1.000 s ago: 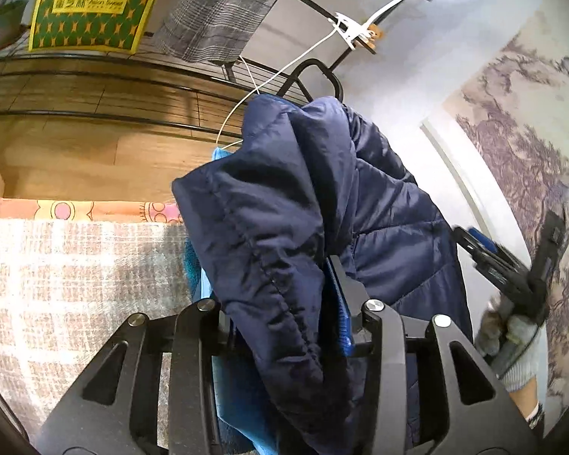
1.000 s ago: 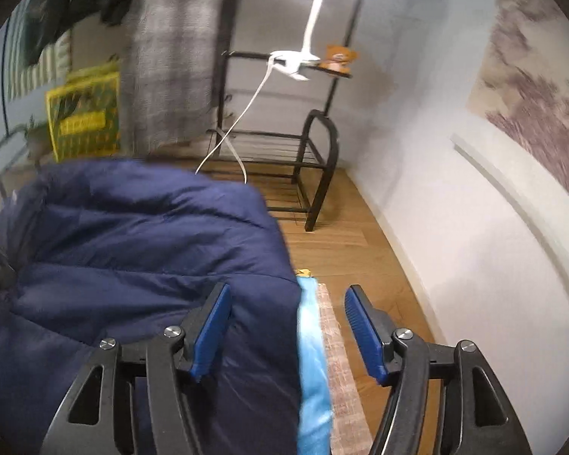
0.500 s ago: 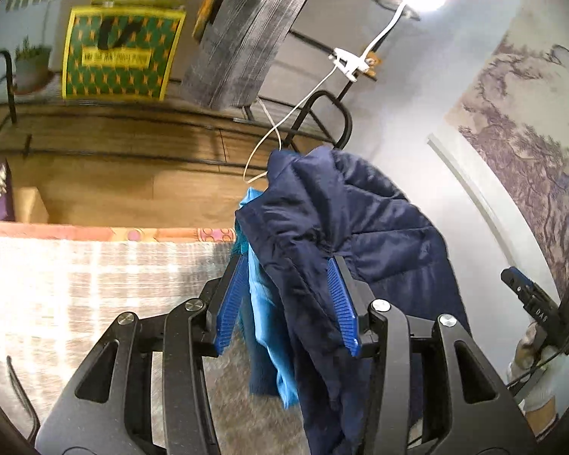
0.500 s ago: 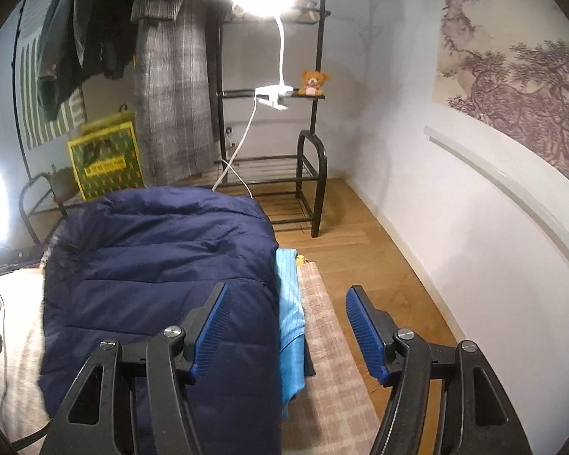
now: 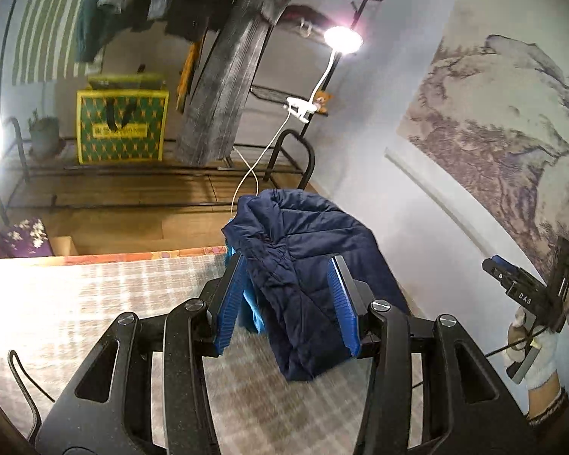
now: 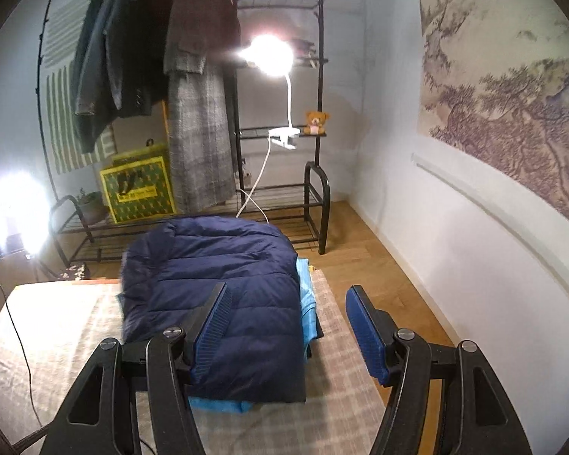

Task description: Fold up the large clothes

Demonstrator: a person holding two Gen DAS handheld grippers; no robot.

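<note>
Because it has been doubled over into a compact block, the navy quilted puffer jacket (image 6: pixel 223 299) lies near the right edge of the beige checked blanket (image 6: pixel 60 326) that covers the bed, stacked on a bright blue folded garment (image 6: pixel 307 303) whose edge peeks out at the right and near sides; stacking them there looks like a way to keep finished pieces together. The right gripper (image 6: pixel 288 326) hovers above the pile's near right corner with its blue-padded jaws apart and nothing pinched between them. From the left-hand view, the left gripper (image 5: pixel 288 303) frames the jacket's bunched left end between its jaws, but the pads stand clear of the cloth, so nothing is clamped; this one too is apart and empty. Both tools appear raised off the bundle, which suggests this fold is judged complete. In that same view a gloved hand (image 5: pixel 531 356) carries the other tool at the far right. Beyond the bed stand a black metal clothes rack (image 6: pixel 280 174) with hanging coats, a white clip-on lamp (image 6: pixel 277 76) and a green-and-yellow patterned bag (image 6: pixel 136 189).
</note>
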